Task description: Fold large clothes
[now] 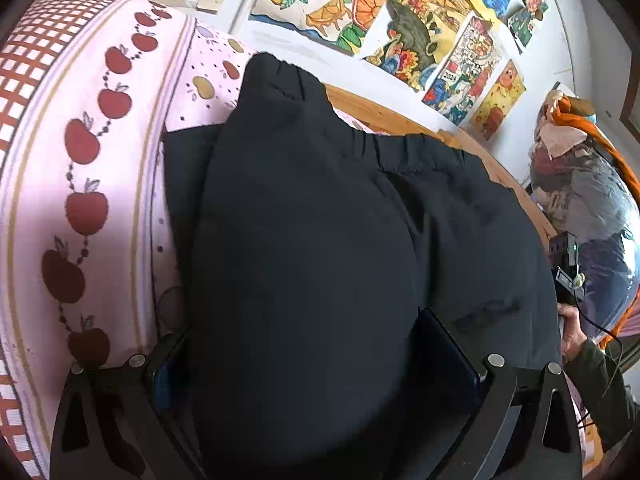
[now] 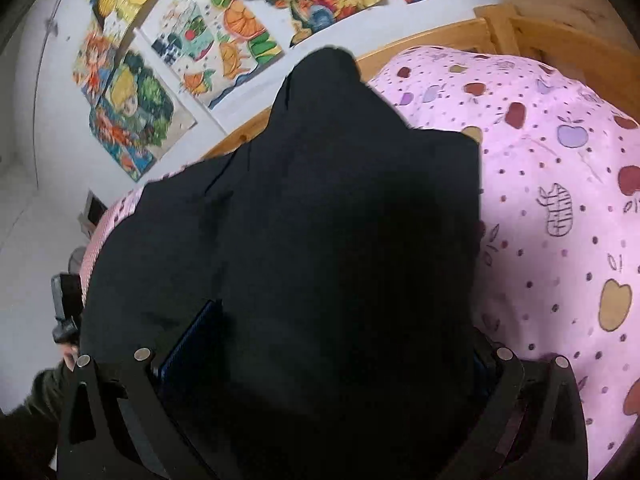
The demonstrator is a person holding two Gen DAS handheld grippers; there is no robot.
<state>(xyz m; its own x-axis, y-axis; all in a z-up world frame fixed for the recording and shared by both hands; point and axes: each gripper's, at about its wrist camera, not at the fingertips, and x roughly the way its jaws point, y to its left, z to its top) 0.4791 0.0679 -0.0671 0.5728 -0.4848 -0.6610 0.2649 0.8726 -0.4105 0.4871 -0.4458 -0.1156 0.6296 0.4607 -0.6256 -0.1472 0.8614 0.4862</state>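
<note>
- Dark trousers [image 1: 320, 216] lie on a bed's pink apple-print cover [image 1: 120, 160], elastic waistband toward the wooden bed frame [image 1: 384, 114].
- The left gripper [image 1: 316, 360] has a fold of the trousers bunched between its fingers [image 1: 448, 356].
- The right gripper [image 2: 320, 360] likewise holds dark cloth between its fingers [image 2: 192, 344].
- Coloured drawings [image 1: 436, 28] cover the white wall behind.
</note>
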